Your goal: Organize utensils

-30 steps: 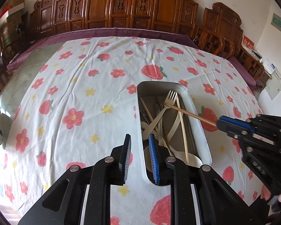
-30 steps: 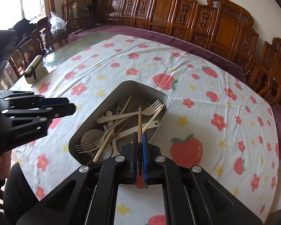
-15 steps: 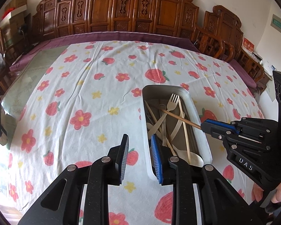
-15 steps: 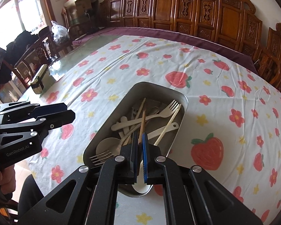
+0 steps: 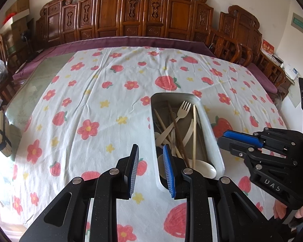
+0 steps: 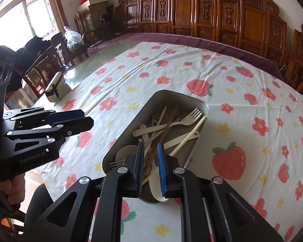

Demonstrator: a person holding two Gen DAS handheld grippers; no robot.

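A grey metal tray (image 5: 210,130) (image 6: 131,125) sits on the flowered tablecloth and holds several pale forks, spoons and chopsticks. A dark brown chopstick (image 5: 176,130) (image 6: 167,127) lies among them. My right gripper (image 6: 149,153) (image 5: 225,137) is open and empty, raised above the tray's near end. My left gripper (image 5: 150,155) (image 6: 84,119) is open and empty, above the cloth just left of the tray's near corner.
The flowered tablecloth (image 5: 95,104) covers a large glass-topped table. A small tan and black box (image 5: 2,135) (image 6: 52,88) stands at the table's left edge. Carved wooden chairs (image 5: 135,20) line the far side.
My right gripper has opened and let go of the brown chopstick, which now lies in the tray. Both grippers have drawn back a little from the tray.
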